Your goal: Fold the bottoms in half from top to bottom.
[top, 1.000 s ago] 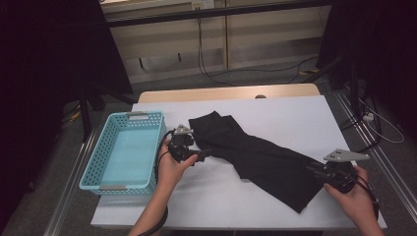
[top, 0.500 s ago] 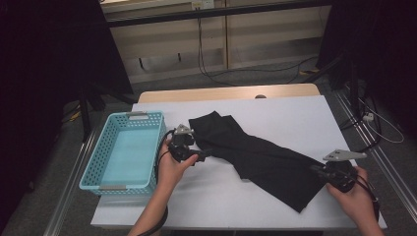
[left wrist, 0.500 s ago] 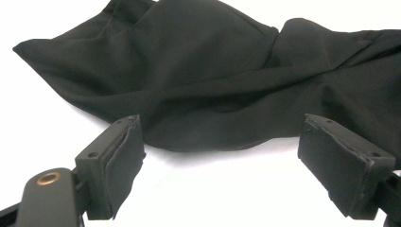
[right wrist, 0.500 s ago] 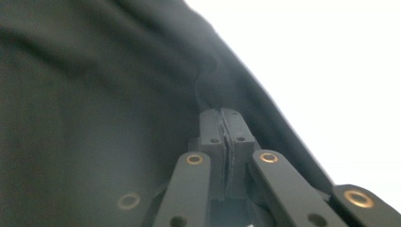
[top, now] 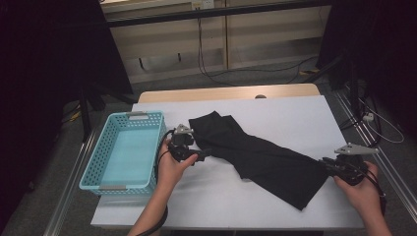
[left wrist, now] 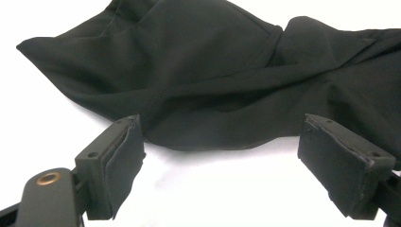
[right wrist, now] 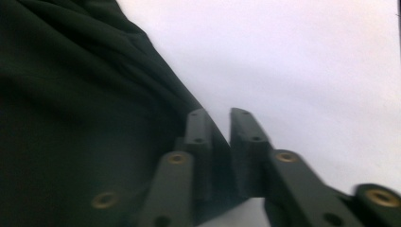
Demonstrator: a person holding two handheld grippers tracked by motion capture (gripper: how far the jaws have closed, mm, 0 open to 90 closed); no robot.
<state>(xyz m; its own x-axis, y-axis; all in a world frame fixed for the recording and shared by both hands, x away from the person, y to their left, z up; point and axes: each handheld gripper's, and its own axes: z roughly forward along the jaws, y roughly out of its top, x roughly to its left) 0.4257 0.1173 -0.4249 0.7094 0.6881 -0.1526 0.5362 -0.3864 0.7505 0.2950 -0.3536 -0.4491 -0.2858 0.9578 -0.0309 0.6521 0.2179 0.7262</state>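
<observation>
- Cloth [top: 265,155], black and rumpled, lies across the middle of the white table [top: 295,115], its long axis slanting from the far left, near the basket, down to the near right corner by the right hand.
- The far-left end is the bunched, folded one; the near-right end tapers to a flat corner pointing at the table's front edge.
- The left gripper [top: 199,153] hovers just beside the cloth's left edge, jaws spread wide. In the left gripper view its two pads [left wrist: 120,163] stand apart over bare table, the fabric's [left wrist: 227,80] hem lying just beyond them, nothing pinched.
- The right gripper [top: 328,164] sits at the cloth's right edge. In the right gripper view its jaws stand nearly together with a thin gap between them, beside the dark fabric [right wrist: 71,118]; they have just been opening a little, and I see no cloth between them.
- The turquoise basket [top: 93,169] stands on the left of the table, well clear of the cloth's far end.
- No brand, label or writing is readable on the cloth, the basket or the grippers.
</observation>
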